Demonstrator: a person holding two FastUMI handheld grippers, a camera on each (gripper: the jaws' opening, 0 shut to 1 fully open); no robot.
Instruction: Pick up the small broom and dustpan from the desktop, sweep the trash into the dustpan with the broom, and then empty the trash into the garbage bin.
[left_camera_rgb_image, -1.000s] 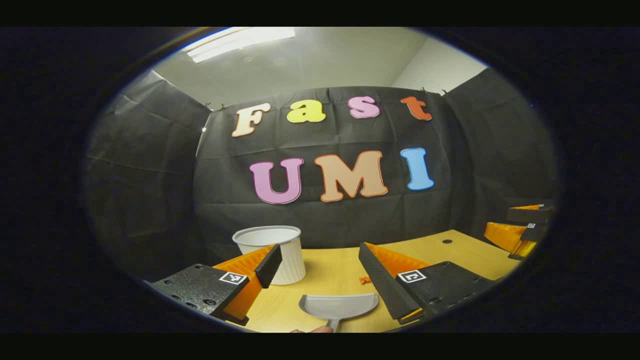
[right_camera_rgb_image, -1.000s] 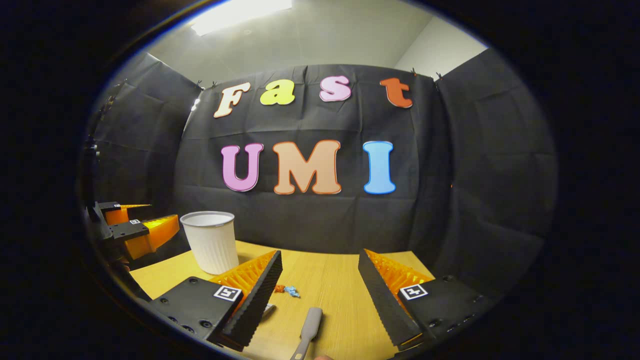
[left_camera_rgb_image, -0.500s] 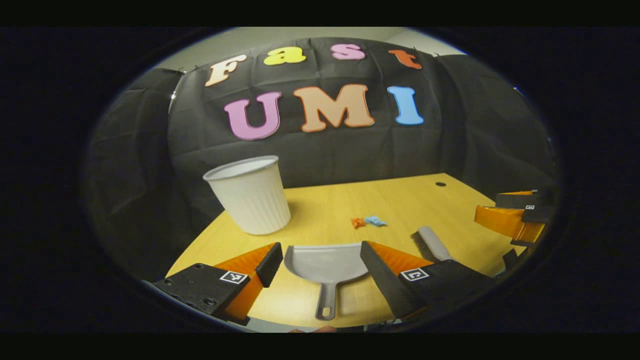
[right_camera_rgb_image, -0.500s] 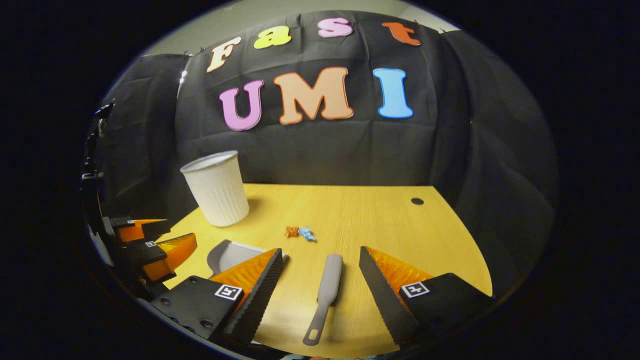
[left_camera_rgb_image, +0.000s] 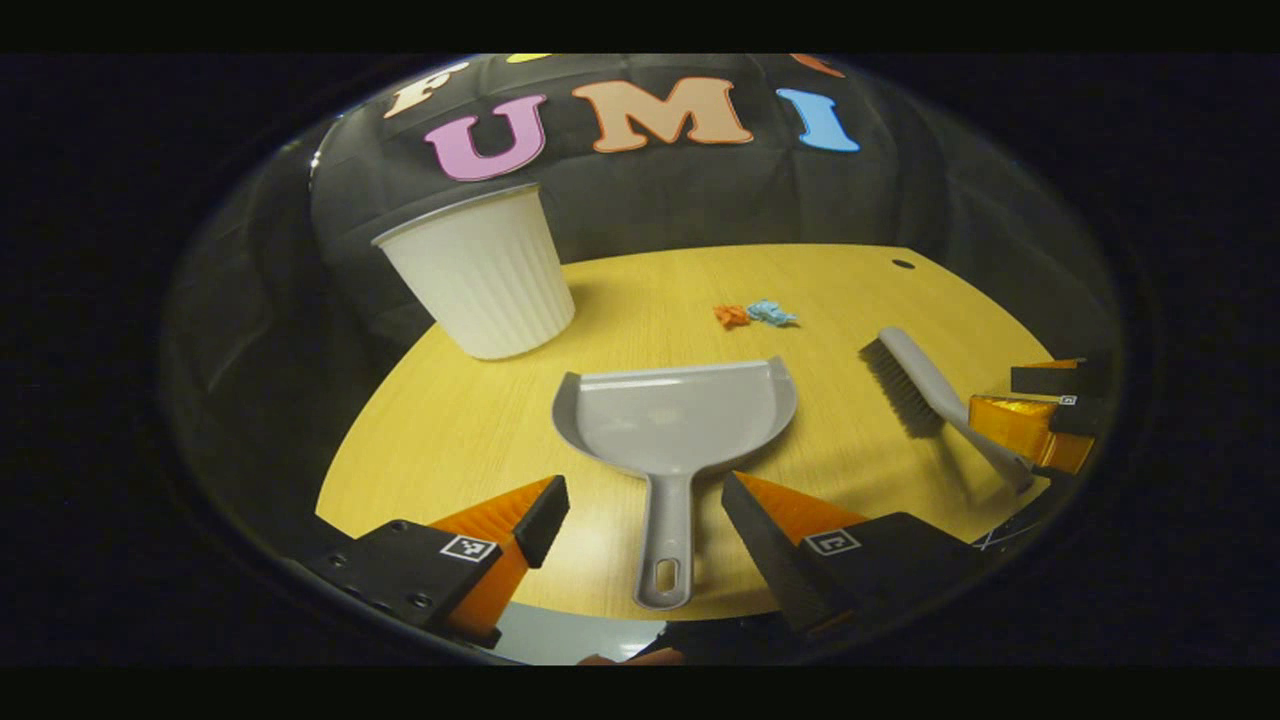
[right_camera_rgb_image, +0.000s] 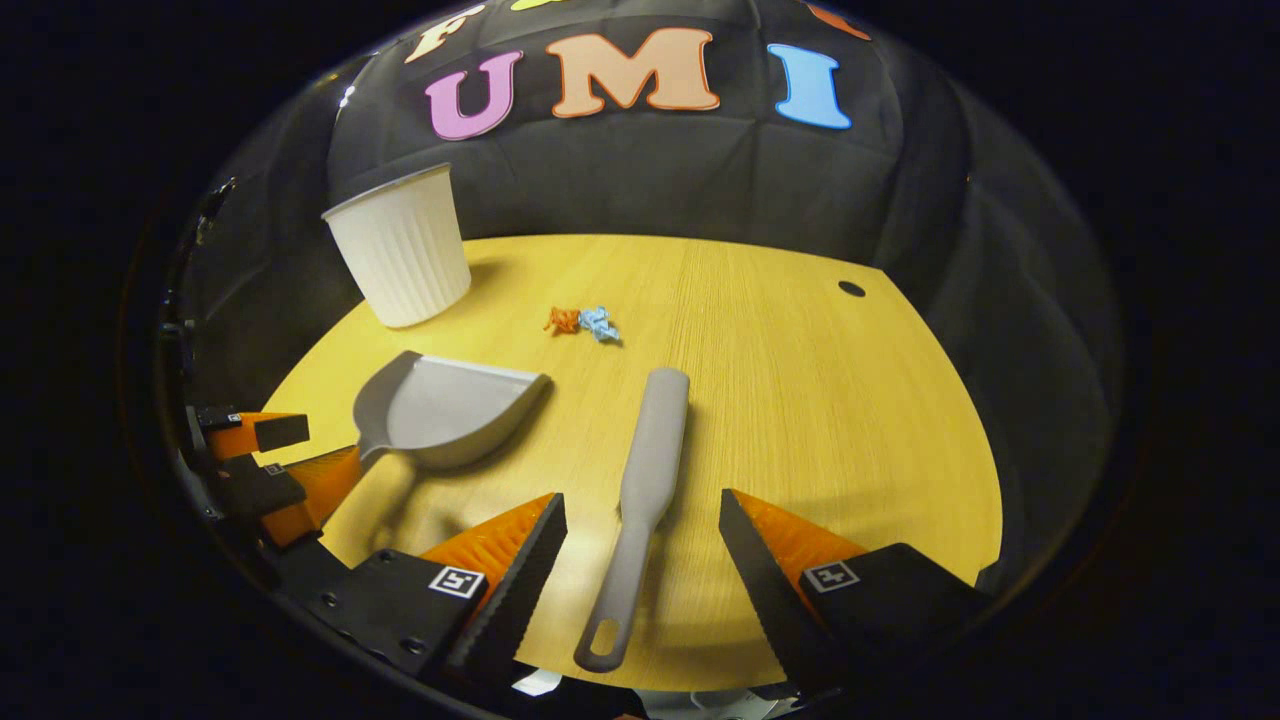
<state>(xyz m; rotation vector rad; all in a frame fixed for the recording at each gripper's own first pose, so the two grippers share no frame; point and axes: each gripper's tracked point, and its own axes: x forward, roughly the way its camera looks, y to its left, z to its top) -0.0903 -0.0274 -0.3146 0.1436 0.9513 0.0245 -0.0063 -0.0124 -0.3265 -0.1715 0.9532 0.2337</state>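
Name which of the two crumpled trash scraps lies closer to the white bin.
The orange crumpled scrap; the blue crumpled scrap sits on its far side from the white ribbed bin.

Recording booth: black cloth walls around a bare wooden desktop.

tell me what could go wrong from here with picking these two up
The dustpan handle is thin and lies flat on the desk, so the open left gripper may slip off it. The scraps lie close to the broom; a clumsy grab by the open right gripper might scatter them.
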